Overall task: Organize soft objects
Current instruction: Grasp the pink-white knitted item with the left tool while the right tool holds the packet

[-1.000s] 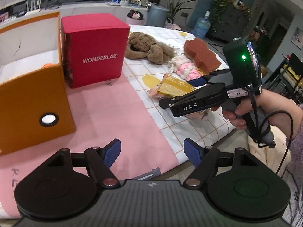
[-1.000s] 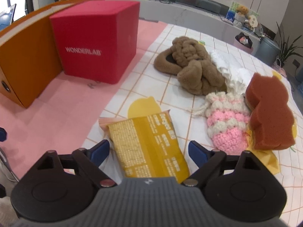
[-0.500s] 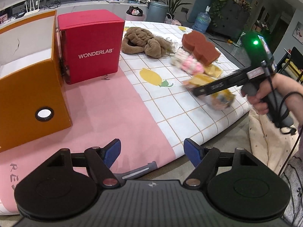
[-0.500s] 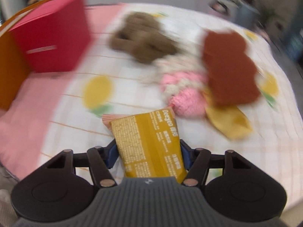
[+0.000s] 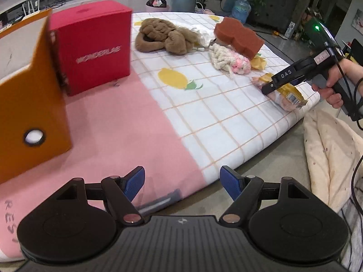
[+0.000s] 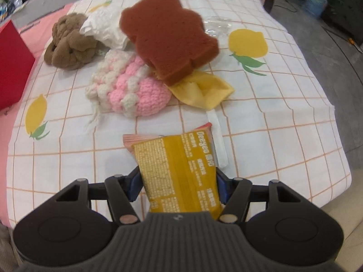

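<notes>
In the left wrist view, the left gripper (image 5: 182, 179) stands wide with nothing between its blue pads, above the near edge of the pink cloth (image 5: 118, 122). The orange box (image 5: 29, 104) with an open top is at the left of this cloth, and the red box (image 5: 93, 45) stands just beside it. To the right of the red box, the right gripper (image 5: 266, 90) holds the yellow tissue pack (image 5: 287, 95) near the edge of the lemon-print sheet (image 5: 226, 117). The step in hand looks like carrying this pack; I judge that the next move must bring it across to one of the boxes, probably the open orange one.

In the right wrist view, the pack (image 6: 179, 170) sits between the two pads, which press its sides. Beyond the pack lie the pink-and-cream crochet piece (image 6: 129, 90), the brown sponge (image 6: 168, 38), a yellow cloth (image 6: 204, 90), the brown plush item (image 6: 68, 43) and a white tissue (image 6: 104, 27), all not yet sorted.
</notes>
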Tool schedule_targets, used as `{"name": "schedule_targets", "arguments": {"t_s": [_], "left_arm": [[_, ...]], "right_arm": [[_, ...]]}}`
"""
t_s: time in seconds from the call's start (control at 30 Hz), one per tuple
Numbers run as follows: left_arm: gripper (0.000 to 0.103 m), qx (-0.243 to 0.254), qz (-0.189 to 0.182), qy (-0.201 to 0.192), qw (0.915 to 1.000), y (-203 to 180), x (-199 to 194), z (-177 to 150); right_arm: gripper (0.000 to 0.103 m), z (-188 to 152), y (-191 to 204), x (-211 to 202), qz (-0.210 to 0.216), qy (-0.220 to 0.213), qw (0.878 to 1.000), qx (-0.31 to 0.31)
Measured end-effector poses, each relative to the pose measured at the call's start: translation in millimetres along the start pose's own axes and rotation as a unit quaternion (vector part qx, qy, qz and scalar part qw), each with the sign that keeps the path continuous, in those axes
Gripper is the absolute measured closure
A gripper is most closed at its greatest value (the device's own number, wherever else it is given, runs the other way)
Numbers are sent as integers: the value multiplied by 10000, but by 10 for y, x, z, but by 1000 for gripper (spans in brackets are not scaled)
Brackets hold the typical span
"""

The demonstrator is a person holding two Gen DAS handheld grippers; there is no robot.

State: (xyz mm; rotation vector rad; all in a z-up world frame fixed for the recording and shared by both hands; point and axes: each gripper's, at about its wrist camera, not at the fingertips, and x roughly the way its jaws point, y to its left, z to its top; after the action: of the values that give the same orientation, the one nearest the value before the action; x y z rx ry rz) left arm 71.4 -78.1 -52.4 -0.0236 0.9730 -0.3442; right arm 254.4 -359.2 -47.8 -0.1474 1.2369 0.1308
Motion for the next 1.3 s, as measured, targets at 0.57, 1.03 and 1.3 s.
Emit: {"name": "schedule_targets", "arguments": {"t_s": [0.57,1.03,1.3], "left_arm": [[14,269,522,-530,9969,-745,1252,1575],[9,818,439,-97,9956,-1226,1870,1978],[1,937,696,-295,9927,-1340,1971,1818]], "right_arm": [[38,168,7,98,265,-56,9984,-500],[31,186,13,137,353,-233,9966,-708],[30,194,17,132,369,-242,9963,-742]]}}
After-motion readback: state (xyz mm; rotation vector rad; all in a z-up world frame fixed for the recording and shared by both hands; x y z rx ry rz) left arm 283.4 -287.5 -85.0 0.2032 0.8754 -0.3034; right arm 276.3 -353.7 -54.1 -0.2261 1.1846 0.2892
